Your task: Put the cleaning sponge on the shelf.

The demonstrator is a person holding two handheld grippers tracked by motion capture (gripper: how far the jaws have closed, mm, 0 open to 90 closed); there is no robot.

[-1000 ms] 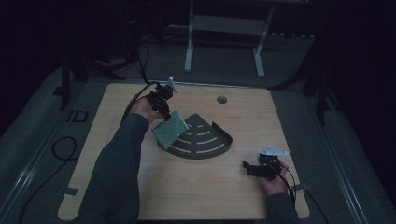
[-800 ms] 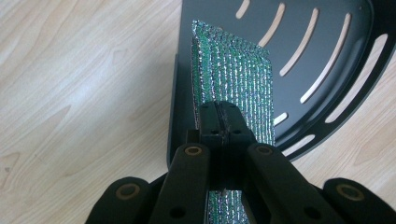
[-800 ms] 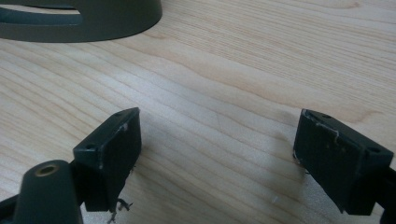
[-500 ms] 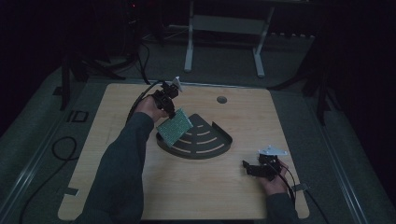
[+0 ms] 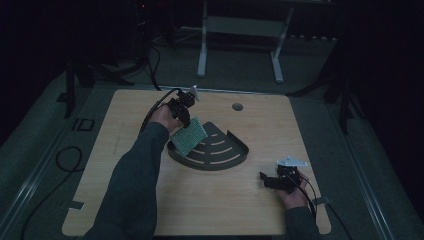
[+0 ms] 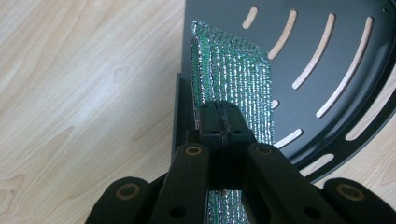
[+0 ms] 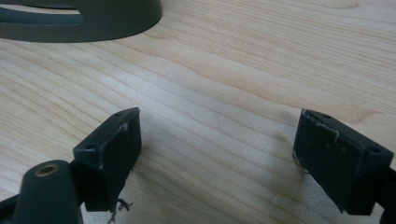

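Observation:
A green perforated board (image 5: pixel 188 135) with a shiny dotted face (image 6: pixel 243 88) hangs tilted over the left straight edge of a dark quarter-round slotted tray (image 5: pixel 220 155). My left gripper (image 5: pixel 182 112) is shut on the board's upper edge, its jaws pressed together on it (image 6: pixel 220 122). The tray's slotted floor (image 6: pixel 327 60) lies under and to the right of the board. My right gripper (image 5: pixel 272 181) rests low on the table near the front right, open, with bare wood between its jaws (image 7: pixel 217 140). The tray's curved wall (image 7: pixel 93 21) is far ahead of it.
The wooden table (image 5: pixel 240 200) has a round hole (image 5: pixel 237 106) near its far edge. A cable (image 5: pixel 155 107) trails from the left gripper off the table. Beyond the table stands a white metal frame (image 5: pixel 240 30) on the dark floor.
The left gripper has carried the board right and slightly forward, from beside the tray's left corner to over its left edge. The right gripper has stayed put.

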